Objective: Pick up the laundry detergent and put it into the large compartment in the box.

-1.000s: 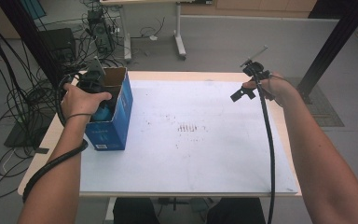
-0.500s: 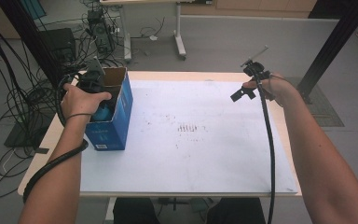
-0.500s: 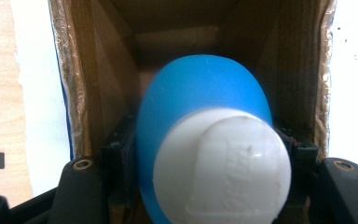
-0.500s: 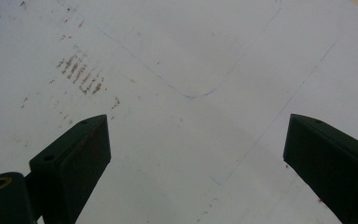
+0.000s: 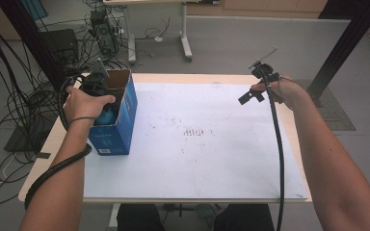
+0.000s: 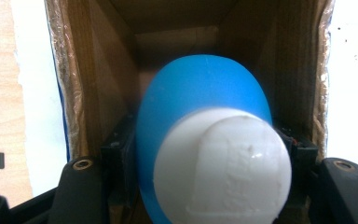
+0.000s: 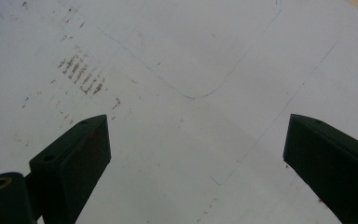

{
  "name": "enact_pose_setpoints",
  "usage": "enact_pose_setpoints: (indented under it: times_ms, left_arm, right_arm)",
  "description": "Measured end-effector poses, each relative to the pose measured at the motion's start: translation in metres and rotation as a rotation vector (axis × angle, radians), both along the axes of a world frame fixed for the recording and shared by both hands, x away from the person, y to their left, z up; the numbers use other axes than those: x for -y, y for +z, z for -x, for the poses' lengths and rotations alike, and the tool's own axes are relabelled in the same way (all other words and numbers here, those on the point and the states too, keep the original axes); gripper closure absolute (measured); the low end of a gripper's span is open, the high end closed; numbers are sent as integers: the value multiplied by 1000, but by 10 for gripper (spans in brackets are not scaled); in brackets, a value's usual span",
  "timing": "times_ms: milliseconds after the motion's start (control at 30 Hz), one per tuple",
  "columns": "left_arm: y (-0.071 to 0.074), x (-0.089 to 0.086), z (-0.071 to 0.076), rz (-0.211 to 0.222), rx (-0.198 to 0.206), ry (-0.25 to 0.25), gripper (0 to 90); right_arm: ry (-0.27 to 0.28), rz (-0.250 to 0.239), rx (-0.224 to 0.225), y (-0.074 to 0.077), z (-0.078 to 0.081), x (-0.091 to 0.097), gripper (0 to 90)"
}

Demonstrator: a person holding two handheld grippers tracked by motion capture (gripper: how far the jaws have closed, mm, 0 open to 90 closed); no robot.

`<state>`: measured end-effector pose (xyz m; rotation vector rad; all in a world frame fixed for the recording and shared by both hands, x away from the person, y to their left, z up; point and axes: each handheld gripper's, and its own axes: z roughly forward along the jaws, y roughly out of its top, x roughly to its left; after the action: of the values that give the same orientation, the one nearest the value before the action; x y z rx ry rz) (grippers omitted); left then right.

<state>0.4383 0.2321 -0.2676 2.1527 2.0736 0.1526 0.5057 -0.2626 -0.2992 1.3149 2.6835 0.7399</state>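
While the left gripper sits clamped on a blue and white bottle, its two black jaws press the bottle's sides from left and right, and the white cap end faces the camera in the left gripper view. The bottle's blue body points down into an open cardboard box, whose brown inner walls rise on both sides of the jaws. In the high view the left hand holds this gripper over the mouth of the blue box, which stands upright at the left edge of the table, and a patch of the blue bottle shows just under the hand, inside the rim.

Judging from this, the step in hand is either lowering the bottle into the box or lifting it out; the pictures alone do not settle which. If it is going in, the next move calls for a straight descent between the walls and then a release once the bottle rests on the bottom. If it is coming out, a straight lift clear of the rim is needed.

Far across the table, the right gripper hangs in the air with its jaws spread wide and empty, above the stained white sheet.
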Motion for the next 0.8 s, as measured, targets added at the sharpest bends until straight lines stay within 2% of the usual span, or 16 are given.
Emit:
enact_pose_setpoints:
  times_ms: [800]
  left_arm:
    - [0, -1, 0, 5, 1, 13, 377]
  right_arm:
    - [0, 0, -1, 0, 0, 0, 71]
